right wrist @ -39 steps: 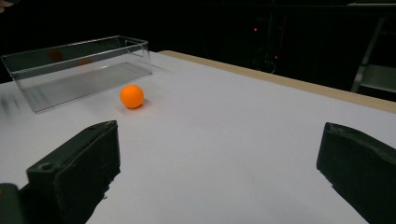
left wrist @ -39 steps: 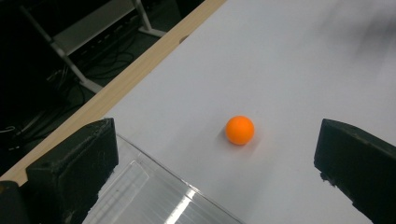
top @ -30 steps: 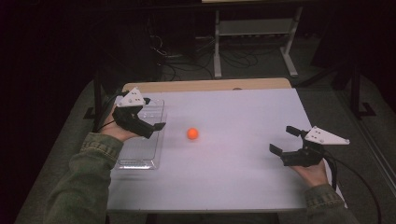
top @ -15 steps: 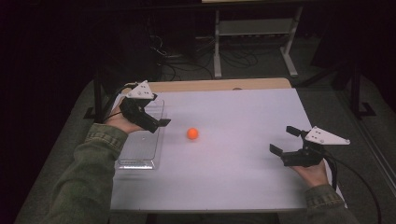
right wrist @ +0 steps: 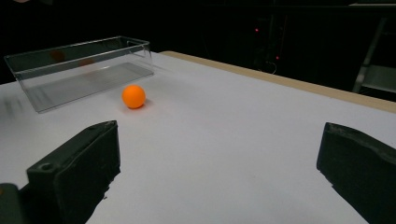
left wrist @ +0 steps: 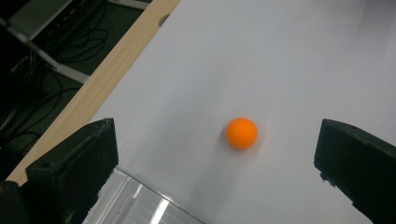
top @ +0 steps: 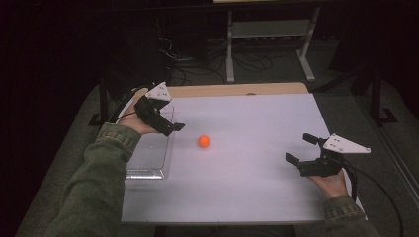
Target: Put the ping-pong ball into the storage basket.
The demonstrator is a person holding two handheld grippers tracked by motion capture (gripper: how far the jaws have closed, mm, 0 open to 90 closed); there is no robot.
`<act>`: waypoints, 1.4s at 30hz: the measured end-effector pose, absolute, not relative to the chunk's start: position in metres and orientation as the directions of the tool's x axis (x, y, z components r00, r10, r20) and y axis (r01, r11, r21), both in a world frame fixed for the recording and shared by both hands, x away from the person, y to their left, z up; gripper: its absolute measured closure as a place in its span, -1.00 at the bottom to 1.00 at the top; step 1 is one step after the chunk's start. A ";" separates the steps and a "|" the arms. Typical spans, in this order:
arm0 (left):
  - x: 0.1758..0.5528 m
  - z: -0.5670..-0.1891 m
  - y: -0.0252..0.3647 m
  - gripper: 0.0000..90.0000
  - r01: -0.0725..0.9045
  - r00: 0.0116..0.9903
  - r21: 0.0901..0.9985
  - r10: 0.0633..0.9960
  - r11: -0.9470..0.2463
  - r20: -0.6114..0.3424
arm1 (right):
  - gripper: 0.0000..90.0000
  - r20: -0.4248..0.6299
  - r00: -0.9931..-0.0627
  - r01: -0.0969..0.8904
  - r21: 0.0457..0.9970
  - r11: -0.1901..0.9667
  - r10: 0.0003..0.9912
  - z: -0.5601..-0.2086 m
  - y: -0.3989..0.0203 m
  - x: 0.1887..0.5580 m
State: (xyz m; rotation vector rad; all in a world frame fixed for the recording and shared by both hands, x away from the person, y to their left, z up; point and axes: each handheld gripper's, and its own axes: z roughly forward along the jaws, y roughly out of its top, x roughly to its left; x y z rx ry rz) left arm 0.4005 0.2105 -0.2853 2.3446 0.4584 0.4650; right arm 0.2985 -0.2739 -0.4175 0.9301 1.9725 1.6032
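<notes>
Just ahead of left tool (top: 170, 127): ball (top: 203, 141).

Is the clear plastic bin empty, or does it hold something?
Empty: the clear bin shows a bare floor through its walls, and the orange ball lies outside on the table.

High view: fixed above person's side, faces forward and down, takes in whole table (top: 237, 197).
Left gripper view: close, steep downward onto orange ball (left wrist: 242, 133).
Right gripper view: low, near table surface, faces across toward clear tray (right wrist: 70, 70).
All three share ball and tray.
</notes>
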 end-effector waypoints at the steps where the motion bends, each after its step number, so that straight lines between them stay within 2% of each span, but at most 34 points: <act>1: 0.402 -0.285 0.209 -1.00 0.193 0.875 0.688 0.440 -0.699 0.201 | -1.00 0.081 -0.682 0.228 0.968 0.106 0.726 -0.417 -0.274 0.298; 11: 0.412 -0.288 0.192 -1.00 0.175 0.899 0.654 0.390 -0.736 0.199 | -1.00 0.084 -0.686 0.232 0.967 0.107 0.723 -0.418 -0.274 0.298; 42: 0.429 -0.311 0.169 -1.00 0.176 0.922 0.587 0.341 -0.790 0.182 | -1.00 0.087 -0.693 0.233 0.967 0.108 0.716 -0.419 -0.274 0.297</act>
